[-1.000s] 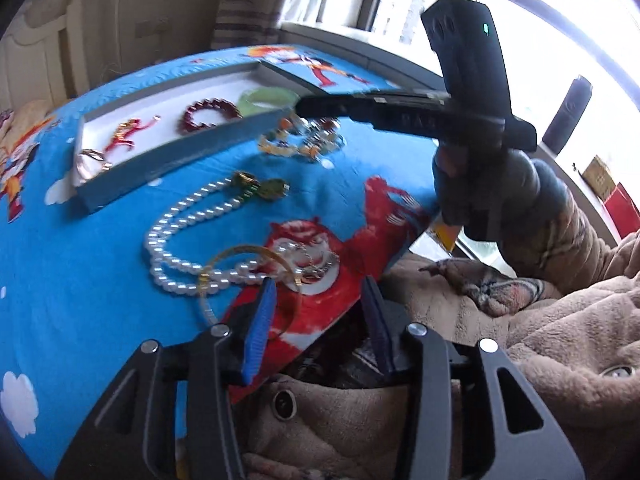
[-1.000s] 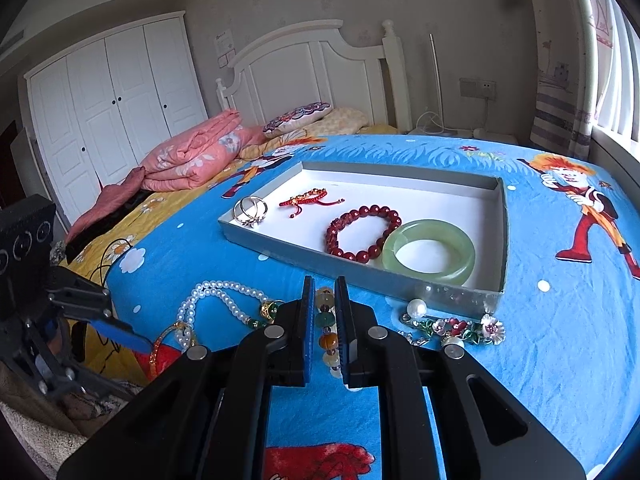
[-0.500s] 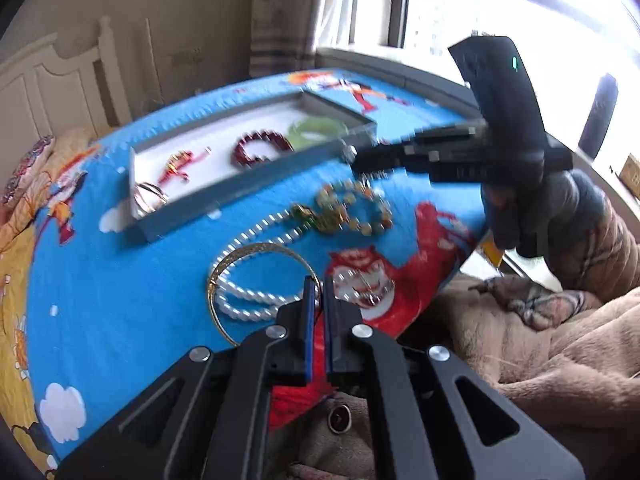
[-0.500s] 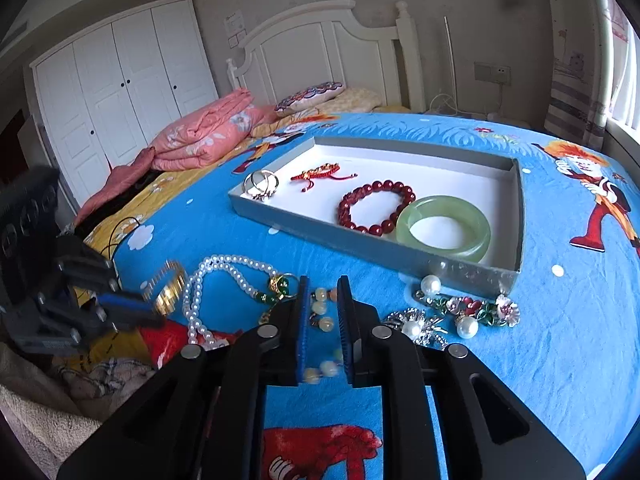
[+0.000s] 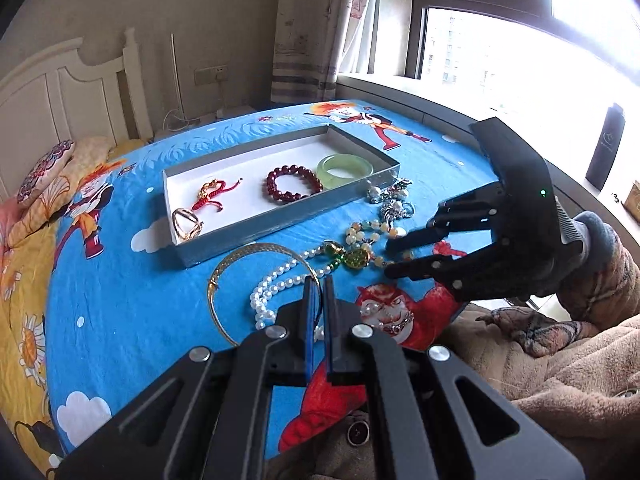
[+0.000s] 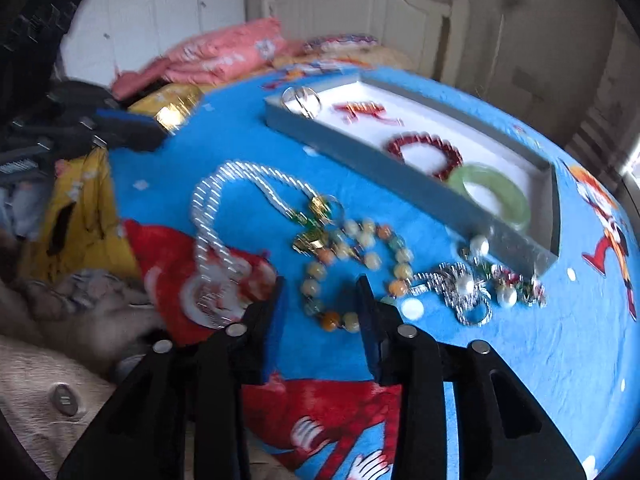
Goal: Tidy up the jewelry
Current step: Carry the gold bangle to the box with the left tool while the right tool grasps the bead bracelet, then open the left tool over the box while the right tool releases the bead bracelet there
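Note:
My left gripper [image 5: 318,292] is shut on a thin gold bangle [image 5: 256,245], held just above the blue bedspread; in the right wrist view the bangle [image 6: 173,116] glints at the far left. My right gripper [image 6: 320,300] is open and straddles a bracelet of pale multicoloured beads [image 6: 314,288]; the left wrist view shows that gripper [image 5: 390,258] tilted down over the beads. A pearl necklace [image 5: 280,284] with a green pendant lies between the two. The grey tray [image 5: 280,224] holds a jade bangle [image 5: 345,166], a red bead bracelet [image 5: 294,184], a red cord bracelet [image 5: 212,196] and rings [image 5: 186,222].
Silver pieces with pearls [image 6: 464,284] lie against the tray's near corner. Pink bedding [image 6: 224,60] and a white headboard [image 5: 60,92] are at the far end. A person's beige fleece [image 5: 560,360] covers the bed's front edge. A window sill [image 5: 440,96] runs along the right.
My left gripper shut on the gold bangle and raised it off the necklace. My right gripper opened, tipped downward and came in over the multicoloured bead bracelet.

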